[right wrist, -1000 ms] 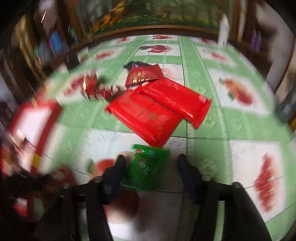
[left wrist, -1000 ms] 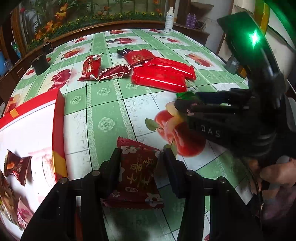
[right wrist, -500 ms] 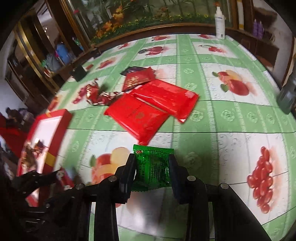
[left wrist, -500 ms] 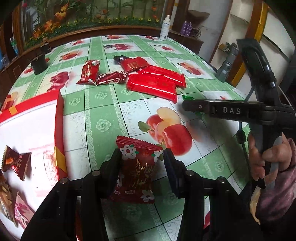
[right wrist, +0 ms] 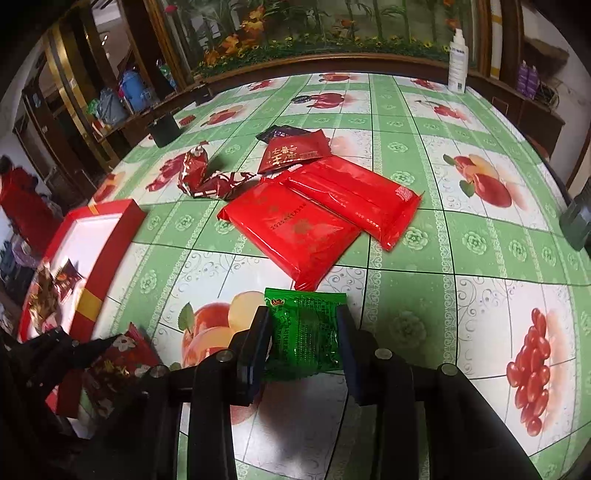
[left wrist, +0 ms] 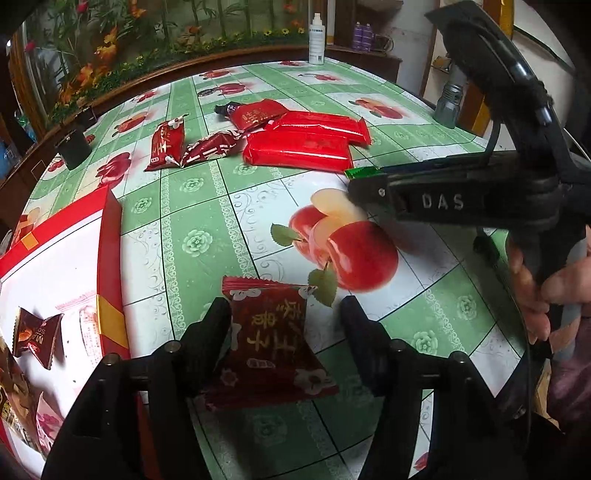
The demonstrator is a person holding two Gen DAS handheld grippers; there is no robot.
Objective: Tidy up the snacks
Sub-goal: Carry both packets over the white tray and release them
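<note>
The left gripper point(left wrist: 284, 317) is opening its black jaws: the left finger touches the dark red foil snack packet with gold lettering point(left wrist: 271, 341), while the right finger stands clear of it, and the packet lies on the green-and-white fruit-print tablecloth point(left wrist: 207, 236). The right gripper point(right wrist: 303, 328) has its two fingers pressed against both sides of a small green foil snack packet point(right wrist: 304, 334), pinching it just above the cloth. From the left gripper, the red gift box with white lining point(left wrist: 109, 258) sits at nine o'clock, a few dark wrapped snacks point(left wrist: 35, 336) already inside. At twelve o'clock, well apart, lie two flat bright red plastic packs point(left wrist: 299, 149), one overlapping the other, with a red sachet with gold print point(left wrist: 255, 113) touching their far edge. At eleven o'clock two small dark red patterned sachets point(left wrist: 166, 146) lie together. A person's hand point(left wrist: 543, 291) grips the right gripper's handle at three o'clock. A white spray bottle point(left wrist: 317, 33) stands beyond the table's far edge.
</note>
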